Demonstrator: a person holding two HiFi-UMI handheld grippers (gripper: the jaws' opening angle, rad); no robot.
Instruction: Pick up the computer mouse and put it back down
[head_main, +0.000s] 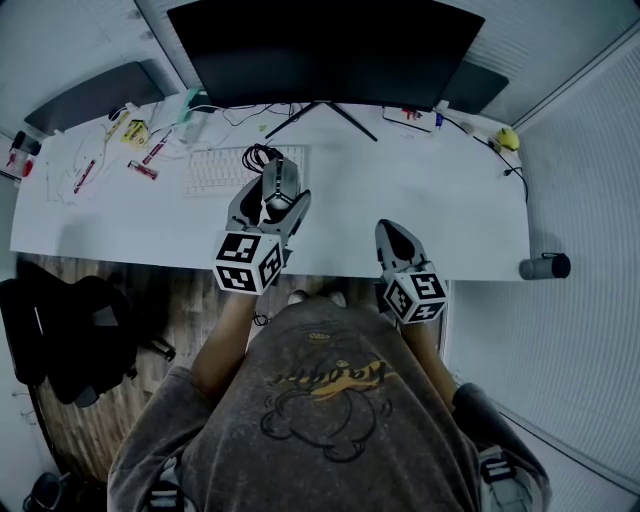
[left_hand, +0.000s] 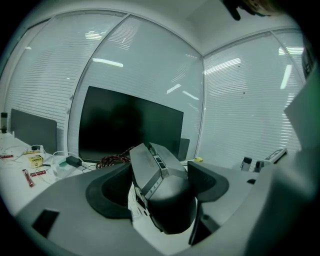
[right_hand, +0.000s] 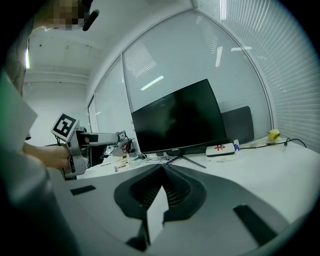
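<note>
Left gripper (head_main: 271, 198) is clamped on the computer mouse (left_hand: 167, 200), seemingly just off the white surface (head_main: 420, 190), hard to say. Right gripper (right_hand: 162, 175) is closed with nothing in it.

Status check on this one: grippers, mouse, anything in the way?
Left gripper shut on mouse. Right gripper shut, empty. Keyboard close alongside; cable bunched behind.

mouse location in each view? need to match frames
Head view: computer mouse left of centre, between the left gripper's jaws.
Left gripper view: bottom centre, tilted, clamped between the jaws.
Right gripper view: mouse cannot be made out; only the left gripper shows at far left.
Shared landmark: the black monitor.
</note>
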